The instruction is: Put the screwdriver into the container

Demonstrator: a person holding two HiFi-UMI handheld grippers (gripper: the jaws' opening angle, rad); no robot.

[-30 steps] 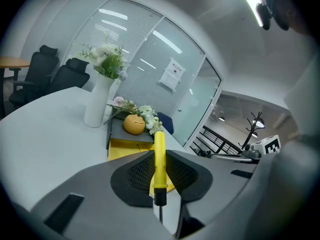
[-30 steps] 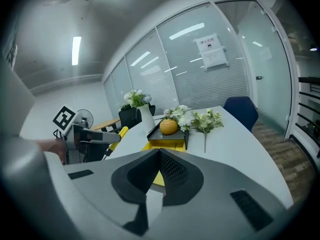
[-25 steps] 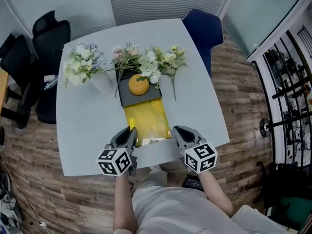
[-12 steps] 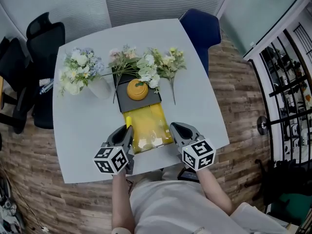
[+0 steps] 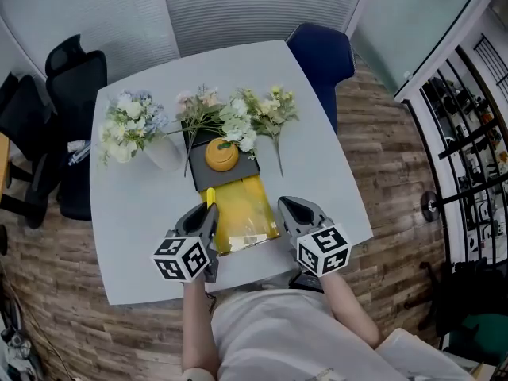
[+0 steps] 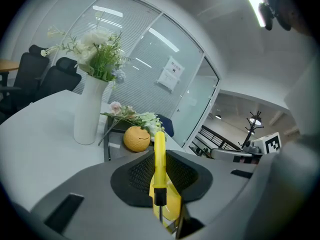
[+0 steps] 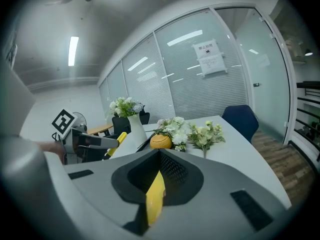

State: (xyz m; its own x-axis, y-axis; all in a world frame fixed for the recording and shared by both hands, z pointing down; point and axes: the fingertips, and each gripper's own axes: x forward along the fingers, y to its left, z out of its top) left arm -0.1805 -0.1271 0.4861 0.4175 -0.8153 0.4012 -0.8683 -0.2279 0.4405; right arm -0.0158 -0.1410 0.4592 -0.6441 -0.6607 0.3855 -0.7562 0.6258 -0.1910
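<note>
The yellow-handled screwdriver [image 6: 159, 149] stands between the jaws of my left gripper [image 6: 160, 158], which is shut on it, its metal shaft pointing back at the camera. From the head view the screwdriver [image 5: 212, 200] sticks out past the left gripper [image 5: 209, 214] at the left edge of the yellow see-through container [image 5: 240, 211]. My right gripper [image 5: 283, 207] is at the container's right edge. In the right gripper view a yellow strip of the container [image 7: 155, 199] is pinched between the shut jaws of the right gripper [image 7: 160, 157].
Behind the container lies a dark tray [image 5: 205, 177] with an orange round object [image 5: 221, 155] and loose flowers [image 5: 238, 117]. A white vase of flowers [image 5: 161, 151] stands at the left. Black chairs [image 5: 71, 78] and a blue chair [image 5: 319, 54] surround the white table [image 5: 135, 221].
The head camera has shifted a little. Both grippers keep their holds at the container's two sides, and nothing on the table has moved.
</note>
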